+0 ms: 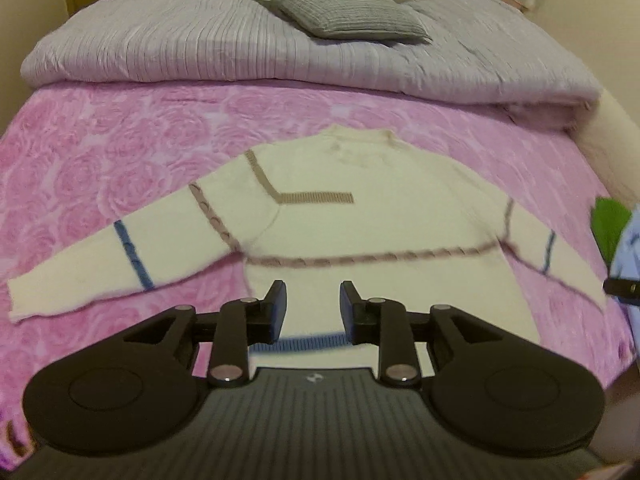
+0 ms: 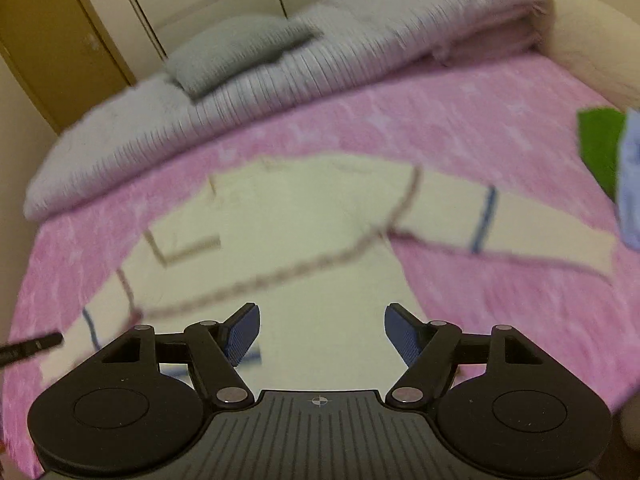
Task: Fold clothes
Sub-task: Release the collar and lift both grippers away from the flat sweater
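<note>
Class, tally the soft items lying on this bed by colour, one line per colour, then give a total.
Cream: 1, the sweater, spread flat with both sleeves out
Grey: 2, the folded quilt and the cushion resting on it
Green: 1, a cloth at the bed's edge
Light blue: 1, a cloth beside the green one
Total: 5

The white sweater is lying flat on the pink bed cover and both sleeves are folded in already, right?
Not quite. The white sweater does lie flat on the pink bed cover, but both sleeves are spread out to the sides, not folded in. The left wrist view shows it best.
</note>
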Demonstrator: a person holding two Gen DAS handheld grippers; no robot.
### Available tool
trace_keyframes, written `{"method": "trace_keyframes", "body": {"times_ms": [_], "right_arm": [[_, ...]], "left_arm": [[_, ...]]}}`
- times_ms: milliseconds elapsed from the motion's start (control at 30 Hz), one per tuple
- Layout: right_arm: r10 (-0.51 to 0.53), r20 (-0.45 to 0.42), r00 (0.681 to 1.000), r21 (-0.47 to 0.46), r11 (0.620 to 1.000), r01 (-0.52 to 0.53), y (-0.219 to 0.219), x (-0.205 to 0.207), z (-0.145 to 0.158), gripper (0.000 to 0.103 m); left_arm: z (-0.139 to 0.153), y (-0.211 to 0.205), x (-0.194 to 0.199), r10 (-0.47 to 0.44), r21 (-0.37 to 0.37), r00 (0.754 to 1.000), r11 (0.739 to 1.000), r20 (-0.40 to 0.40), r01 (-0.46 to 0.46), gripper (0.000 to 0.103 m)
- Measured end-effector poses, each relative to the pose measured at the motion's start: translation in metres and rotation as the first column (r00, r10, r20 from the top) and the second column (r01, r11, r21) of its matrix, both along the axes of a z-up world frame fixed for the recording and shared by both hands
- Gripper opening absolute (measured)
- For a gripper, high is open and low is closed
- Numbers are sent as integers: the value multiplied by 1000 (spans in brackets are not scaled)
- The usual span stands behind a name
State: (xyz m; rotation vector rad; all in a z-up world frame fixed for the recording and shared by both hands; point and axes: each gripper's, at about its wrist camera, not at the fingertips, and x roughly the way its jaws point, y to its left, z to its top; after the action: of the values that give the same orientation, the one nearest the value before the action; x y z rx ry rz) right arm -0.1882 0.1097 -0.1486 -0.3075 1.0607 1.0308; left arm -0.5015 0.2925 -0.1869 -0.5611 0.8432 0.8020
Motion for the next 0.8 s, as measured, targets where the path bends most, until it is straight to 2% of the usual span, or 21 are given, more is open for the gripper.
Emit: {"method": "trace_keyframes", "body": {"times_ms": [167,333,600,800], "right_arm": [[-21,-30,999,-21,1000,21,-39,-12,23,73],[35,28,999,1,999,-35,-58,-18,52,73],[86,68,994,-81,993,-81,-103,-8,50,73],[181,53,982,-88,980,-176,-151,5,54,73]], "left_arm": [[30,-28,-19,28,-21,1000,999,-8,-28,24],[57,-58,-26,75,31,996,997,-54,-73,29],[70,-133,-7,159,38,983,987,-88,-156,29],[81,-203,12,207,41,975,978,-80,-204,29]]}}
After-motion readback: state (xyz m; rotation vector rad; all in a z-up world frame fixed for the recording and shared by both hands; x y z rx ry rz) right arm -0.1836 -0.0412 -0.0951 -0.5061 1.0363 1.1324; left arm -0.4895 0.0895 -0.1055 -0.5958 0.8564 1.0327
